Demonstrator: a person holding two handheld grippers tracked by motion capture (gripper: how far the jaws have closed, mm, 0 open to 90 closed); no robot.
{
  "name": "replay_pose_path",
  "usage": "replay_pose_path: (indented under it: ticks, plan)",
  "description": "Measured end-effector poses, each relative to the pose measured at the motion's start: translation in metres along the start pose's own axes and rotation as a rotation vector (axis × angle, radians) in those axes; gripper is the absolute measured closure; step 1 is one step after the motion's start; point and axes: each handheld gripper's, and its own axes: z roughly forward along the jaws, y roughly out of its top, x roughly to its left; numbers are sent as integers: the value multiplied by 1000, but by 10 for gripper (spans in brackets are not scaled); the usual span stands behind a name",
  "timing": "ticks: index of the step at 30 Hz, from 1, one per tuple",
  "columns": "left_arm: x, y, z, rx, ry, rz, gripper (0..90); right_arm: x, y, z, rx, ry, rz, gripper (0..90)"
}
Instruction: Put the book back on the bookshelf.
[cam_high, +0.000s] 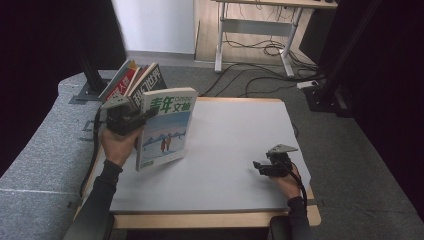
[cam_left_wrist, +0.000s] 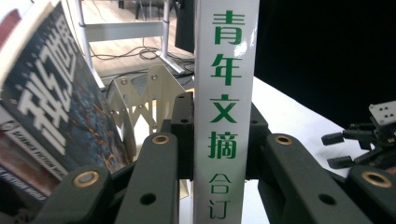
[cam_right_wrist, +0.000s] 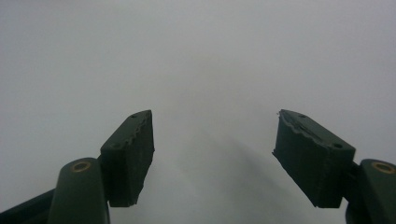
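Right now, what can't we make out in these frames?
- Left gripper, left gripper view: the pads' contact is hidden behind the white book's spine.
- The spine's lowest characters are cut off by the bottom edge.
- Leaning books, high view: titles blurred and small; how many stand there can't be counted, and the held book covers their lower part.
- Right gripper, right gripper view: open over the grey mat, out of focus, no detail.

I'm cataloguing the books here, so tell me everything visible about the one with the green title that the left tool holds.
The green-titled book is a glossy paperback with a white spine bearing green Chinese characters. Its cover shows a pale blue snowy scene with two small figures under a green title. It is held upright, slightly tilted, above the table's left side, clamped at the spine by the left tool, beside the leaning row of books.
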Motion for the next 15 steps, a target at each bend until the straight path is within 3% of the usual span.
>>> replay_pose_path:
  ticks: [8, 15]
  plan:
    - [3, 7, -10, -19, 18, -13, 741, -1, -1, 1, 5, 3, 5, 275]
    - [12, 9, -19, -41, 58, -57, 741, 0, -2, 2, 8, 6, 7, 277]
